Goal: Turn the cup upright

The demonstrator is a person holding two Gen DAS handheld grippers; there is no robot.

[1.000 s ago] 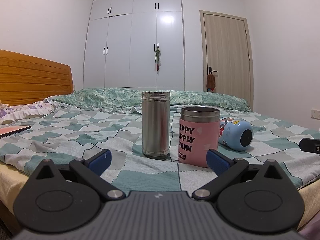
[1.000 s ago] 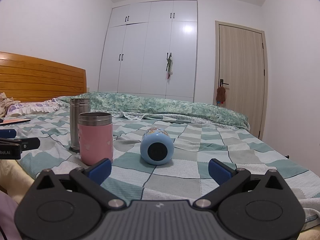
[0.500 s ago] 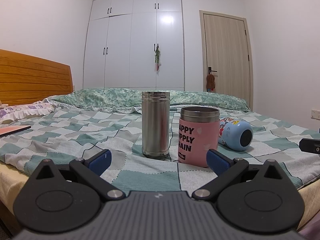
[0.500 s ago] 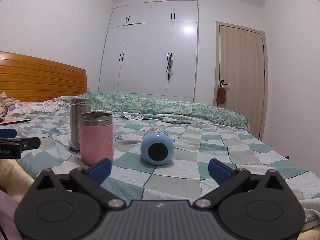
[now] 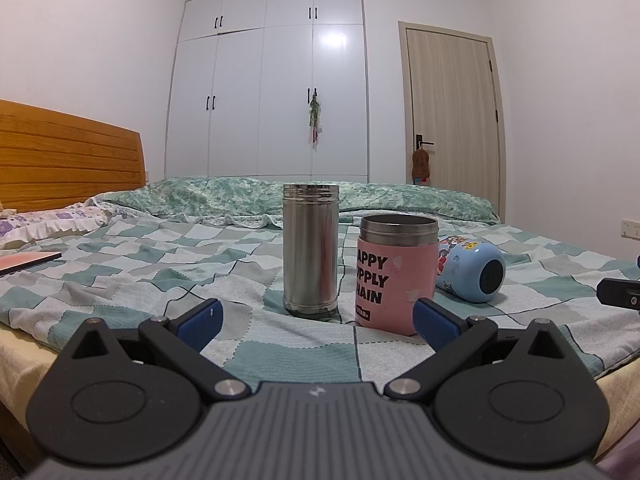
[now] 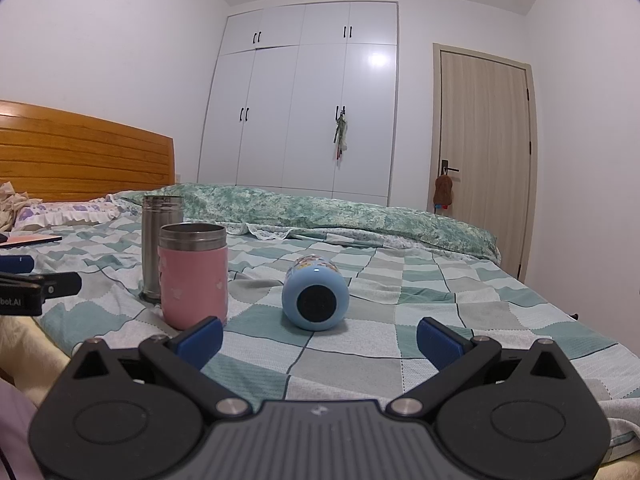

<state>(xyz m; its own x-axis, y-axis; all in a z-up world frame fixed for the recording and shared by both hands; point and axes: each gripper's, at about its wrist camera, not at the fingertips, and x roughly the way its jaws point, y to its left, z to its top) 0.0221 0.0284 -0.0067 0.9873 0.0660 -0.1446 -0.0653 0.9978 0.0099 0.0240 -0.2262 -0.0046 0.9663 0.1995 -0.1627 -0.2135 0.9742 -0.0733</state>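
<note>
only left view shows pink cup [image 5: 394,276] lettering.

Evenly lit indoors, soft and fairly bright. Glare patch on glossy wardrobe door [image 5: 335,42], also visible from right wrist [image 6: 376,59]. Faint soft shadows under steel flask [image 5: 311,246] on checked bedspread [image 5: 160,264]. Strong fisheye bowing of walls, dark vignette at corners. Close gripper housings slightly soft.
</note>
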